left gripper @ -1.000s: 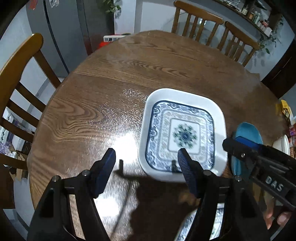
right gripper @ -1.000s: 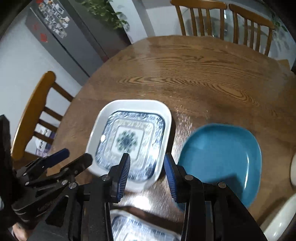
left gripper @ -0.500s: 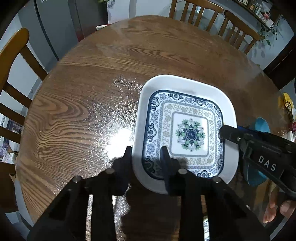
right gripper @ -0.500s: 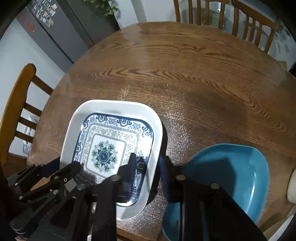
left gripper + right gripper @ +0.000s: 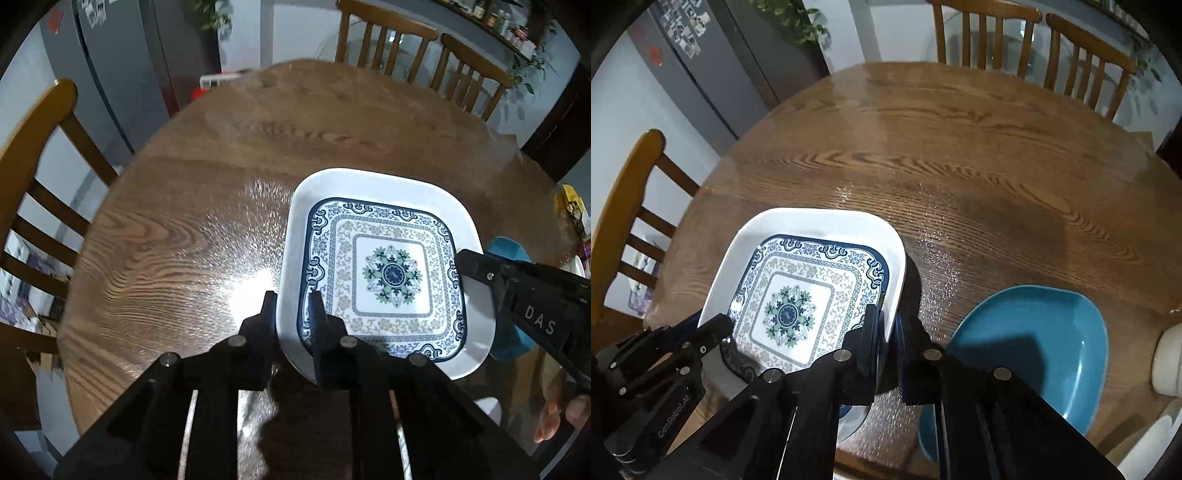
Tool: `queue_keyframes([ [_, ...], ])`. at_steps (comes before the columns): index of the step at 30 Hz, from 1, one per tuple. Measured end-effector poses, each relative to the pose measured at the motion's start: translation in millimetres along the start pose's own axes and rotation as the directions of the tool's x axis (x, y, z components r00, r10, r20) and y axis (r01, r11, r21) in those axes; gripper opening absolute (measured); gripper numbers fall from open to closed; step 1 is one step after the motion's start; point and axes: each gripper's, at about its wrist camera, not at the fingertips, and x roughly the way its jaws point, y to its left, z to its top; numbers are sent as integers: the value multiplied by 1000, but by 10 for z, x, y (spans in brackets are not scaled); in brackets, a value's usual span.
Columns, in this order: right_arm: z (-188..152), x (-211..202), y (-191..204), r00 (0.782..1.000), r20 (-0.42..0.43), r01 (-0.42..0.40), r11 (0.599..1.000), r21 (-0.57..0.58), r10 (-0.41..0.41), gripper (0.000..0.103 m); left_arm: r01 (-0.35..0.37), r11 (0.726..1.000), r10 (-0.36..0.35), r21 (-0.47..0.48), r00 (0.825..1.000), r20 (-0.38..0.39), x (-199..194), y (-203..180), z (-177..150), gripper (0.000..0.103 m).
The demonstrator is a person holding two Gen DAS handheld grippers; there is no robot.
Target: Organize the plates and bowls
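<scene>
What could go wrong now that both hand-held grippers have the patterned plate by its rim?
The left hand-held gripper and right hand-held gripper have just closed on opposite rims of the patterned plate. Uneven lifting may tilt it or let it slip. Swinging right may clip the blue plate.

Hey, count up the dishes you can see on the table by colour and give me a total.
Blue-and-white patterned plate: 1
Teal plate: 1
White dish, only partly in view at the right edge: 1
Total: 3
</scene>
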Motion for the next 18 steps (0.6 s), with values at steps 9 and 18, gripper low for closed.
queue_keyframes([
  [9, -570, -603, -71, 997, 63, -51, 998, 21, 50, 11, 17, 997, -23, 79, 997, 69, -607, -242, -436, 14],
  [18, -1464, -731, -302, 997, 11, -72, 995, 72, 71, 13, 52, 989, -57, 136, 998, 31, -705, -499, -1054, 14],
])
